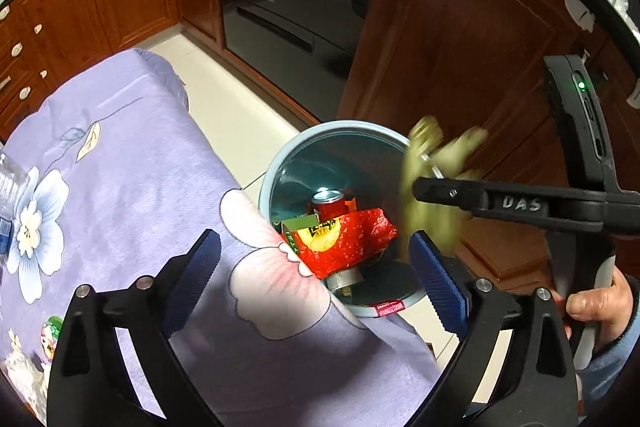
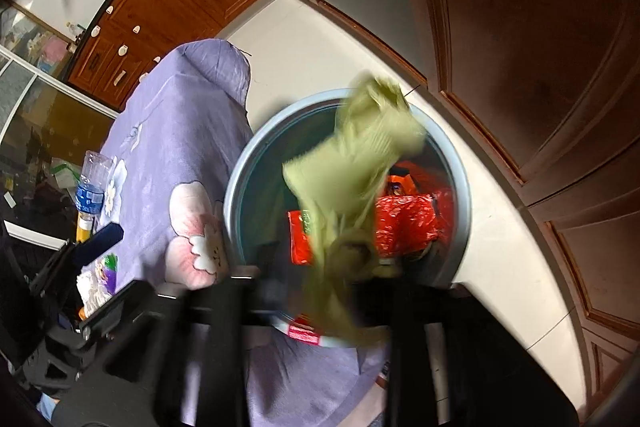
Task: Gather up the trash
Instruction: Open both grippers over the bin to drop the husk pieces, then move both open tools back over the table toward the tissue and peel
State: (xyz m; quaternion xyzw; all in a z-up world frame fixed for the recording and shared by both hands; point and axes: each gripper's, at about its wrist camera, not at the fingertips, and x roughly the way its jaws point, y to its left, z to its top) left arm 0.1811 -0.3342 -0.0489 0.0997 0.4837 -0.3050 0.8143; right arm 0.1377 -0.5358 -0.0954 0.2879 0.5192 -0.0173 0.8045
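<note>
At the far left edge of the purple-clothed counter (image 1: pixel 120 163) stands a plastic bottle (image 2: pixel 93 183), with small wrappers (image 2: pixel 102 277) near it; these remain to be collected. The left tool (image 1: pixel 316 283) hangs with fingers wide and nothing between them, over the counter's right edge. Right of the counter, on the floor, the blue bin (image 1: pixel 280 155) holds a red can (image 1: pixel 330 205) and a red wrapper (image 1: pixel 344 239). The right tool (image 1: pixel 424 189) sits above the bin's right rim; whether it grips or has let go cannot be told. The blurred green trash (image 2: pixel 360 155) is over the bin mouth. Risk: the green trash may snag on the rim or the right tool and fall to the floor; the left tool's near finger stands close to its path.
</note>
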